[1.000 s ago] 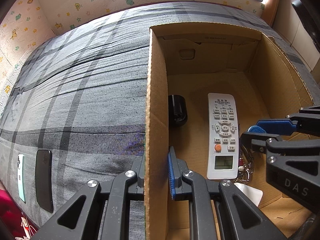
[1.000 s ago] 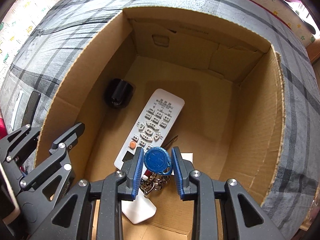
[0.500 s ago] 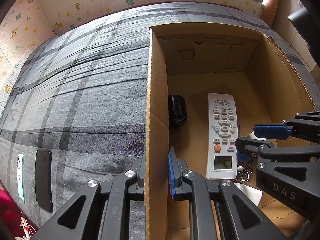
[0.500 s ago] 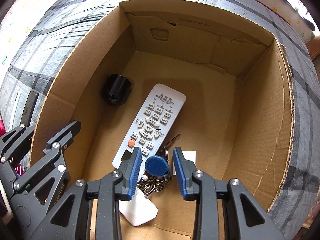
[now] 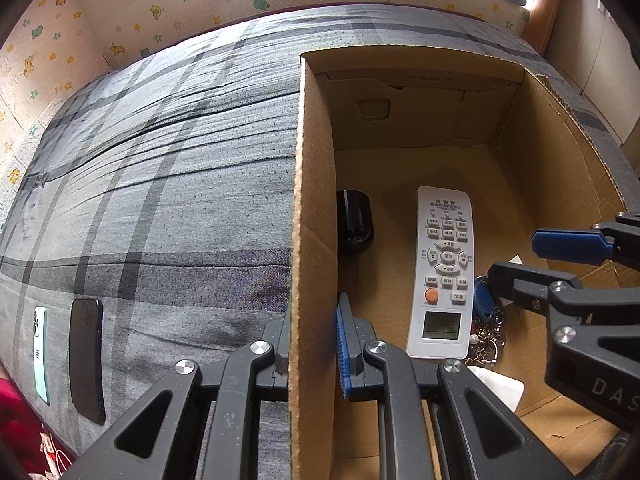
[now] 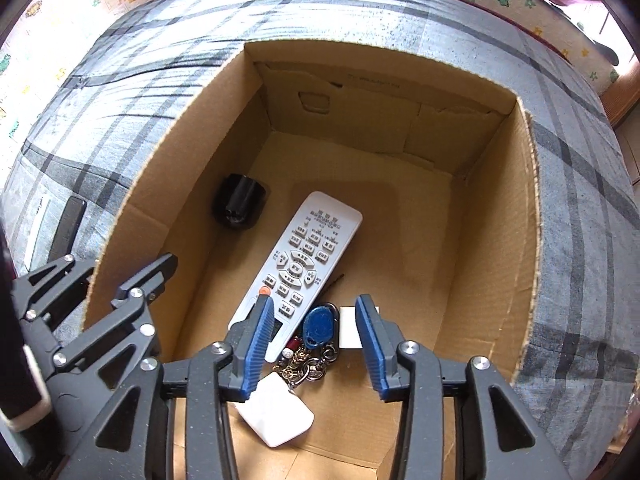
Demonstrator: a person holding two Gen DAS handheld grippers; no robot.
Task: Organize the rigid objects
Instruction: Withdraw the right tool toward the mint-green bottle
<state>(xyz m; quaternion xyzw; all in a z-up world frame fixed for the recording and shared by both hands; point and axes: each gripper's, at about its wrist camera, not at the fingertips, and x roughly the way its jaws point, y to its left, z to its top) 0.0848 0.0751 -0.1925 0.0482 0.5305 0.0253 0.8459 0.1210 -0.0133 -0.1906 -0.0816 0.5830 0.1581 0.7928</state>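
Right tool (image 5: 560, 260) housing reads "DAS"

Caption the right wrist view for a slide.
Right gripper opening above the key bunch lying beside the remote in the cardboard box.

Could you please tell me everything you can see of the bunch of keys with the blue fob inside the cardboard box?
The bunch of keys with the oval blue plastic fob lies on the floor of the open brown cardboard box, near its front. Below the fob sit tangled silvery metal rings and small charms. It rests against the lower right edge of the white remote control, beside a white card. The right claw hovers above it, jaws opening, pads clear of it.
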